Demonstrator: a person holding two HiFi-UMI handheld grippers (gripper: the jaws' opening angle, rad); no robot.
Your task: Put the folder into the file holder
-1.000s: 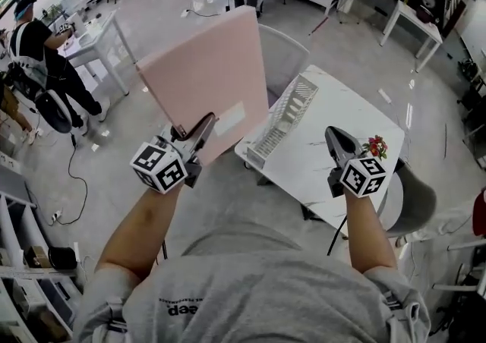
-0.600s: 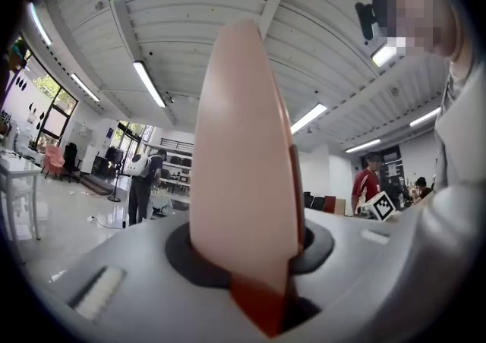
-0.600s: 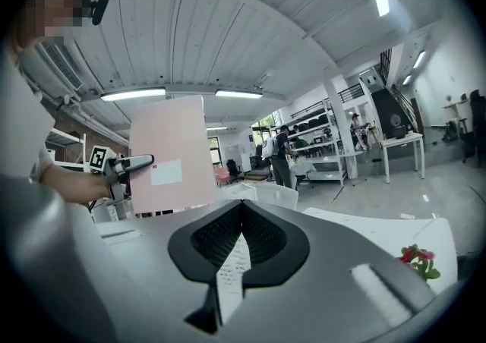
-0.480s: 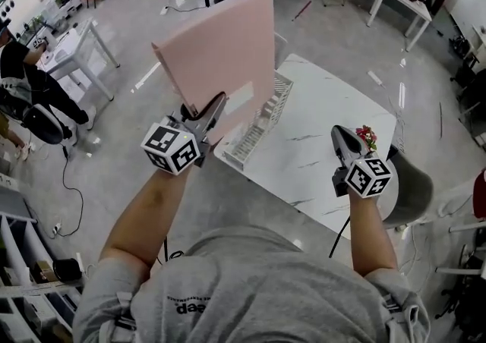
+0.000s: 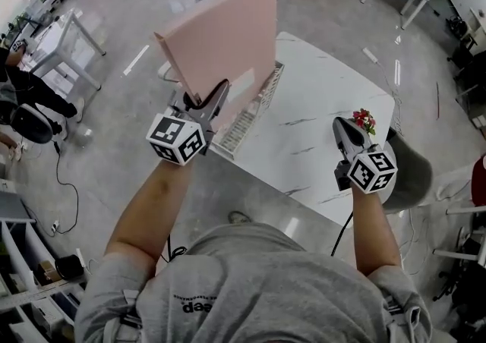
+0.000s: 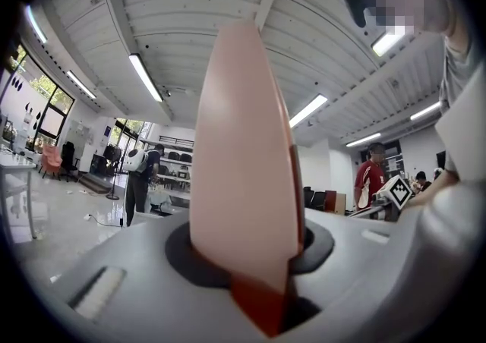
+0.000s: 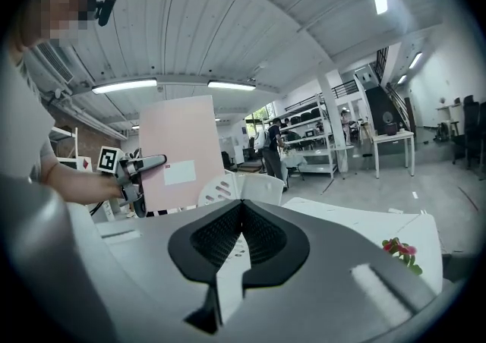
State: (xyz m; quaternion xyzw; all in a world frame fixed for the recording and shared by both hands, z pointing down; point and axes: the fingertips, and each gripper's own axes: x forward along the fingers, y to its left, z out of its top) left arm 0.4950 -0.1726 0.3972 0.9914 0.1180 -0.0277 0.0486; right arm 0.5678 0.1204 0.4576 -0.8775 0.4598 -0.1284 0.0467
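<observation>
The pink folder (image 5: 224, 38) stands upright in the air at the edge of the marble table (image 5: 326, 91). The left gripper (image 5: 213, 99) clamps its lower corner, and it hides part of the white file holder (image 5: 254, 106). The left gripper view shows the folder only edge-on between the jaws, while the right gripper view shows its white label (image 7: 180, 174). The right gripper (image 5: 342, 127), closed and empty, hovers beside a small red flower (image 5: 363, 119).

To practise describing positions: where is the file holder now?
In the head view the file holder sits along the left edge of the white table, just right of the left claw and partly behind the pink folder it grips.
</observation>
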